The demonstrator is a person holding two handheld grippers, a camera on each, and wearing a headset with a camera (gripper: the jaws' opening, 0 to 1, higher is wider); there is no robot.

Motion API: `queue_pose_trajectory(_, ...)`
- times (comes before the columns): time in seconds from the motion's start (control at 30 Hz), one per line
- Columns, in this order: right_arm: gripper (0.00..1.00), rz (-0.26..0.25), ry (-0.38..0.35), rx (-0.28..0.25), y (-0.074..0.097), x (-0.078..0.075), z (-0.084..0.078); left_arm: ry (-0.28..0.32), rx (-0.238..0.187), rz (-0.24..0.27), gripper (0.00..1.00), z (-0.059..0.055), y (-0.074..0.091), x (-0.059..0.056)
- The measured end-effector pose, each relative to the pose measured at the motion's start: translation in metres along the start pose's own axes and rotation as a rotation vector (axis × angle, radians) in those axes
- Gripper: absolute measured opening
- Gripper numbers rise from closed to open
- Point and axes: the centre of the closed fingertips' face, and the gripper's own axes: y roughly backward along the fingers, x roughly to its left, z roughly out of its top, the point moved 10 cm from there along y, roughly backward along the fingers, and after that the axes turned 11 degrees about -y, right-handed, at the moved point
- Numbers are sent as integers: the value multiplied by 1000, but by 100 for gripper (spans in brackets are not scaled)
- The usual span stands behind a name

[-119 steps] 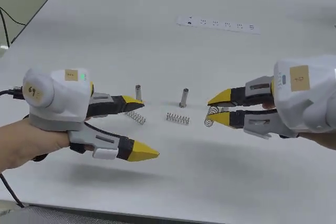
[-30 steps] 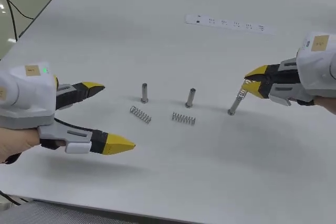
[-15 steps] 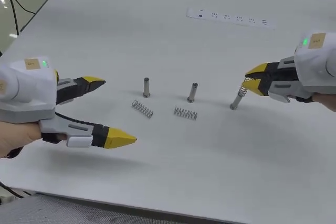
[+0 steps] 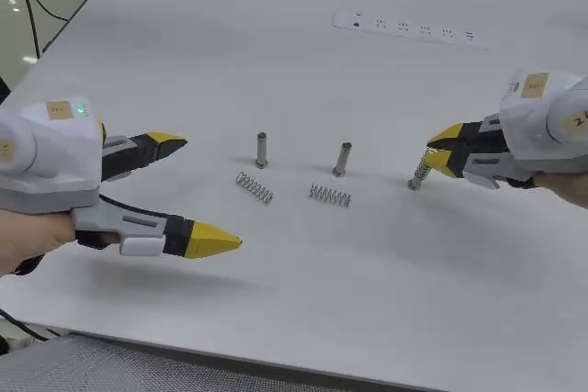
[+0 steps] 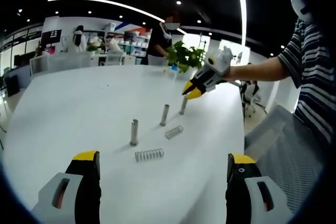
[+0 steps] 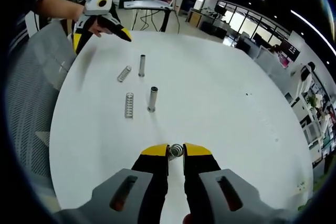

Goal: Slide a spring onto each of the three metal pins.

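Spring (image 4: 422, 170) number one now sits around the right pin (image 4: 414, 184), pinched near its top by the narrow jaws of my right gripper (image 4: 439, 157). In the right gripper view its coil shows end-on between the yellow tips. Four seconds ago that spring lay on the tabletop (image 4: 303, 309) with the other two. Over the last second the grip on it has simply held. The pin leans toward the gripper instead of standing straight. I judge the first pairing nearly done but not settled: the spring has to drop to the base, and the pin must stand on its own when I let go.

One loose spring (image 4: 254, 187) lies just in front of the left pin (image 4: 262, 150), and a second loose spring (image 4: 330, 195) lies just in front of the middle pin (image 4: 343, 159). Both pins are upright and bare. My left gripper (image 4: 200, 192), wide open and empty, has drawn back to the left, well apart from them.

Room is generous. Bare tabletop surrounds the row, and the power strip (image 4: 404, 28) lies far behind it. The near edge runs below the left gripper, and the left edge slants away at upper left. Neither edge is close to the work, so either gripper can come in low and flat.
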Motion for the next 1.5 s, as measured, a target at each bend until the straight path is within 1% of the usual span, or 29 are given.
queue_pose_trajectory(0.5,8,0,0,32,-8,3,-5,4,0,2,98,-1,0,0)
queue_pose_trajectory(0.87,8,0,-10,37,-7,3,-5,7,-1,-4,97,0,-1,-1)
queue_pose_trajectory(1.0,9,-7,-52,29,-6,1,-6,8,2,-10,97,0,-1,-3)
queue_pose_trajectory(1.1,12,-8,-114,-2,-3,0,-6,9,1,-10,97,0,-2,-3)
queue_pose_trajectory(1.17,13,-8,-134,-19,-2,-1,-6,9,-1,-9,97,0,-1,-2)
queue_pose_trajectory(1.27,14,-9,-208,-54,0,-1,-7,8,-1,-9,97,1,-1,-2)
queue_pose_trajectory(1.37,14,-14,-232,-64,3,-2,-10,6,-2,-8,97,1,-1,-1)
queue_pose_trajectory(1.5,14,-12,-305,-105,7,-1,-12,6,-2,-7,97,1,-1,-1)
